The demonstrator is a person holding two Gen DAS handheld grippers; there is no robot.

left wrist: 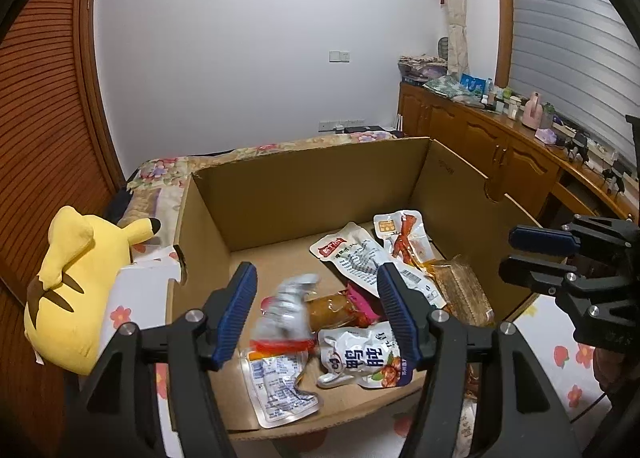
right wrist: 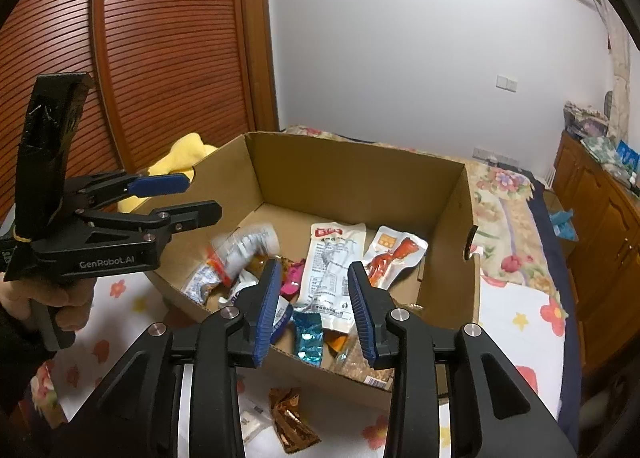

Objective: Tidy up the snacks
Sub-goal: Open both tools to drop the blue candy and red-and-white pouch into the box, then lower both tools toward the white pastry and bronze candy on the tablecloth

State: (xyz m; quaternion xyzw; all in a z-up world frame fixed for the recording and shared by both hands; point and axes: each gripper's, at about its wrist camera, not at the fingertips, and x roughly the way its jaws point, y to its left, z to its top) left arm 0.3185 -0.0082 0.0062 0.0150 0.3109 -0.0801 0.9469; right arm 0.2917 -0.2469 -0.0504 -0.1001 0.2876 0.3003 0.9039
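Our left gripper (left wrist: 318, 310) hangs over the near side of the cardboard box (left wrist: 304, 194) with its fingers (left wrist: 240, 302) wide apart and nothing pressed between them; a grey packet (left wrist: 286, 306) shows blurred in the gap, apparently dropping free onto the pile. Our right gripper (right wrist: 314, 310) sits over the near rim with its fingers (right wrist: 268, 306) apart too, a narrower gap and empty, the snacks in the box only showing through it. Inside the box lie a white pouch (right wrist: 334, 266), a chicken-feet packet (right wrist: 394, 254), a small blue packet (right wrist: 308, 336) and several others, loosely heaped. We judge the step in hand to be a drop-off: both grippers look just emptied above the box. Outside it, on the flowered bed (right wrist: 520, 310) just before the box wall, an orange wrapper (right wrist: 290, 418) remains. The next move, we think, calls for drawing the right gripper back over the rim, lowering it to that wrapper and spreading the fingers enough to straddle its crinkled, slippery foil.
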